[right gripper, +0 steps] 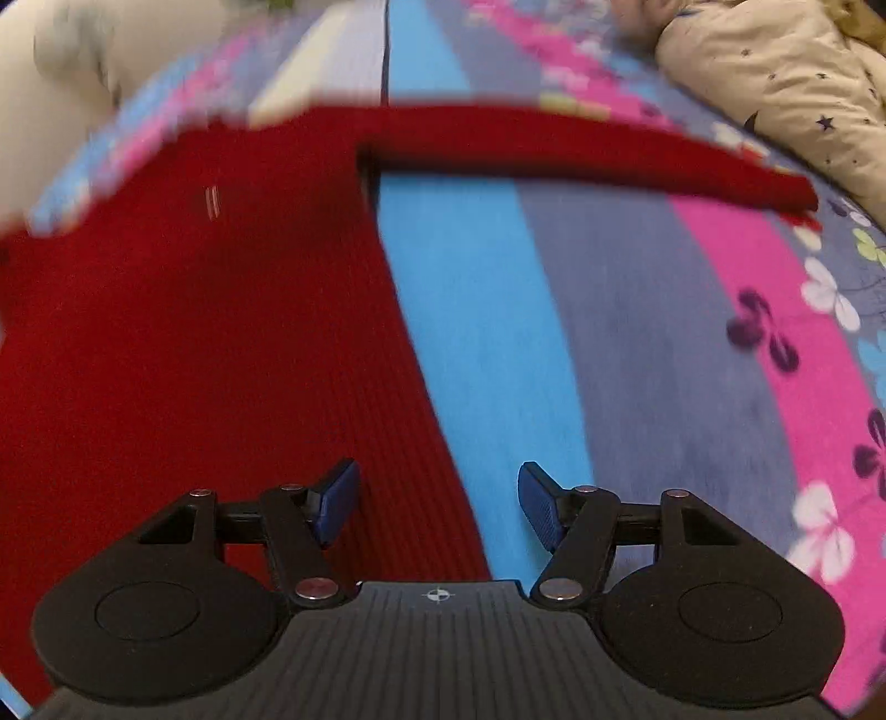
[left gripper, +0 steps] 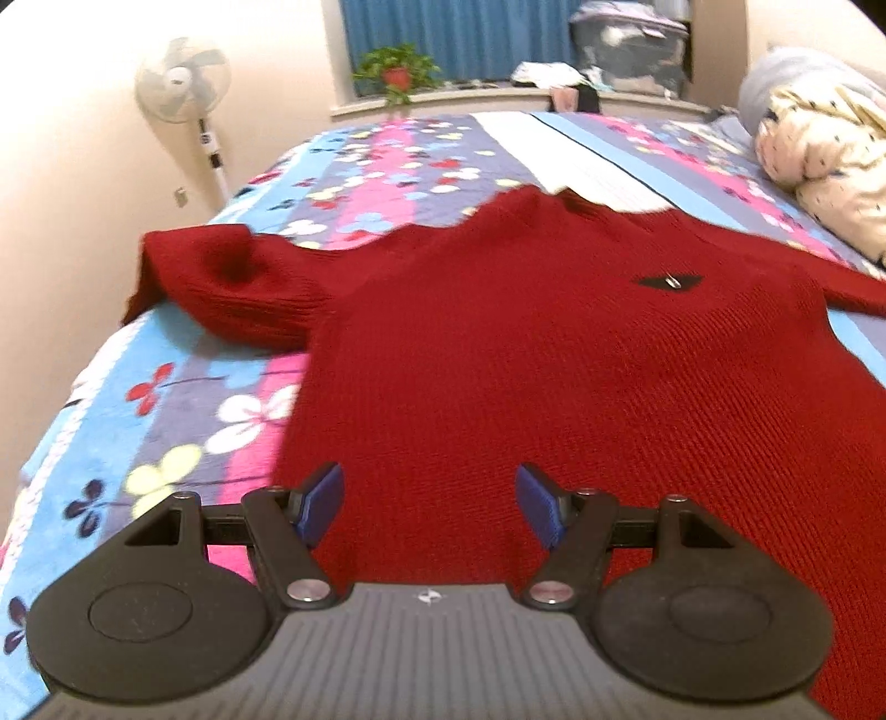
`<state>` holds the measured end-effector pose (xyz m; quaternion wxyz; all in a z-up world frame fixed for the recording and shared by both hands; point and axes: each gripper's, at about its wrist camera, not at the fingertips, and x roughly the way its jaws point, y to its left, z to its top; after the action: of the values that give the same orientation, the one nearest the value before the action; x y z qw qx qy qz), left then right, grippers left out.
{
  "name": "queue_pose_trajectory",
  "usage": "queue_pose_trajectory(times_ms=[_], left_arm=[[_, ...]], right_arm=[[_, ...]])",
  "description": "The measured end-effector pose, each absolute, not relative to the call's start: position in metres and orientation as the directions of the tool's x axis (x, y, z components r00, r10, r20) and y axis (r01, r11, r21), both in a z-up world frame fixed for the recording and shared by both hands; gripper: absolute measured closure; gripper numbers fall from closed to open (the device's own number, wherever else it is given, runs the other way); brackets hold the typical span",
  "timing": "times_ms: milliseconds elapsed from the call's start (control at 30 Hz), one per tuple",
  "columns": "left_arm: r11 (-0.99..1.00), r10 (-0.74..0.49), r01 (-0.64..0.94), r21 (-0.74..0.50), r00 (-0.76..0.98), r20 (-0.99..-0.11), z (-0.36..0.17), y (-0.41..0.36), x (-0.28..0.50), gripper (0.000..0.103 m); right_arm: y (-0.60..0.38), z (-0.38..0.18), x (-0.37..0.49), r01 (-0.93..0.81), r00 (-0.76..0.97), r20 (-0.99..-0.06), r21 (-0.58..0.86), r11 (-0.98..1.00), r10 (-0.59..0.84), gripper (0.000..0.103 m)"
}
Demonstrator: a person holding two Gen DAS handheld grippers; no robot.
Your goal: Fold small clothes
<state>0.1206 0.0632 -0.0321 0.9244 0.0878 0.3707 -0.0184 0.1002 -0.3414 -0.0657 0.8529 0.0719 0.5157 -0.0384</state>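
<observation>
Bedroom, cream walls; one bed under a striped flower-print cover of pink, blue and grey.

Items counted, left wrist view:
- One red knit sweater, laid flat on the bed, front up, neck toward the far end; small dark diamond badge on the chest.
- Two sleeves: left one bunched and folded near the bed's edge; right one stretched out toward the frame's edge.
- One white standing fan against the wall.
- One potted plant in a red pot on the window sill, before a blue curtain.
- One cream patterned quilt heaped at the far right of the bed.
- One left gripper, jaws spread wide, gripping nothing, held just above the sweater's lower part.

Right wrist view, blurred:
- Same sweater's right side and straight side edge, not seen whole in the other view; right sleeve lying full length across the blue and pink stripes.
- Star-print cream bedding at top right.
- One right gripper, jaws wide apart, empty, straddling the sweater's side edge over the cover.
- Fan, plant and curtain outside this view.
</observation>
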Motion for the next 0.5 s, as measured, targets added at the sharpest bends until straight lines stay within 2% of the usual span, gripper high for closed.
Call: queue_pose_trajectory(times_ms=[33,67,100,200,333,400,500], left_arm=[[0.986,0.036,0.086,0.143,0.728,-0.685,-0.029,0.069,0.119,0.029],[0.988,0.042,0.073,0.139,0.73,-0.682,-0.026,0.074,0.117,0.029],[0.989,0.048,0.061,0.135,0.731,-0.681,-0.024,0.078,0.116,0.029],[0.992,0.064,0.026,0.121,0.731,-0.679,-0.018,0.093,0.111,0.029],[0.998,0.058,-0.013,0.069,0.72,-0.692,-0.016,0.111,0.109,0.029],[0.999,0.043,-0.016,0.045,0.701,-0.712,-0.021,0.117,0.112,0.029],[0.997,0.056,0.008,0.076,0.594,-0.802,-0.045,0.116,0.122,0.029]], right_arm=[[-0.338,-0.065,0.098,0.115,0.479,-0.878,0.073,0.991,0.009,0.042],[-0.337,-0.065,0.098,0.091,0.486,-0.874,0.071,0.993,0.018,0.049],[-0.335,-0.066,0.095,0.07,0.488,-0.873,0.071,0.995,0.028,0.069],[-0.338,-0.062,0.083,0.054,0.504,-0.863,0.064,0.997,0.028,0.095],[-0.35,-0.052,0.074,0.145,0.545,-0.838,0.115,0.983,0.017,0.097],[-0.345,-0.06,0.075,0.154,0.534,-0.845,0.082,0.985,-0.013,0.096],[-0.325,-0.053,0.071,0.086,0.582,-0.813,0.023,0.996,-0.031,0.091]])
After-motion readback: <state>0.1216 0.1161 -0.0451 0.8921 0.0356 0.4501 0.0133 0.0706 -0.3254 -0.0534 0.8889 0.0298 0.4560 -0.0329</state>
